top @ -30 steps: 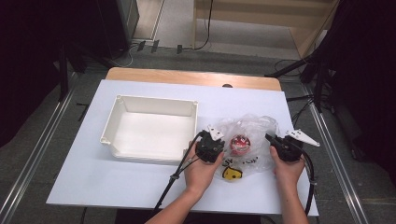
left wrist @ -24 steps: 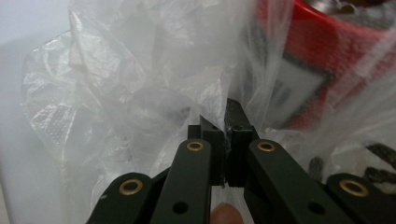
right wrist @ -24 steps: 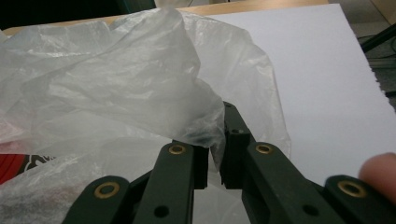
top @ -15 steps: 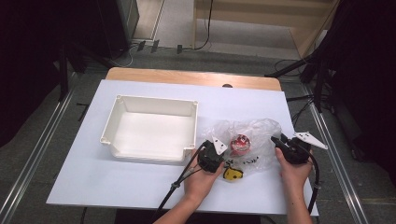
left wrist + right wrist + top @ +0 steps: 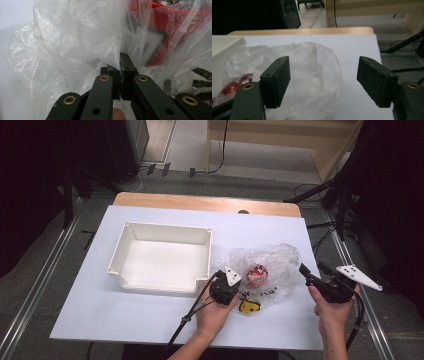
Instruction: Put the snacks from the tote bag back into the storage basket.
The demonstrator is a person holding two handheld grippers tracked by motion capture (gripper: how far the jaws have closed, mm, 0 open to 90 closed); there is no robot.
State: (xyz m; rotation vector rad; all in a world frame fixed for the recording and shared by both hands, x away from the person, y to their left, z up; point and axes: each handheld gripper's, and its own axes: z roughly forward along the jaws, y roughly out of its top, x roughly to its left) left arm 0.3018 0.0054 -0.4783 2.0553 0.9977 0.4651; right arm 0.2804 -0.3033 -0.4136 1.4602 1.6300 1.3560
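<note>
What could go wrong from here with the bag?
The left tongs pinch only a thin fold of the plastic bag, so it may tear or slip. The right tongs have just been opening and hold nothing, so the red packet could tip out beside the tray.

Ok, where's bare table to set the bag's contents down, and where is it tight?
Free: the tray inside, the table left of and before the tray, and the strip between the tray's far wall and the wooden edge. Crowded: the near right, where the bag with the red item, the yellow item, the shut left gripper and the open right gripper sit together.
</note>
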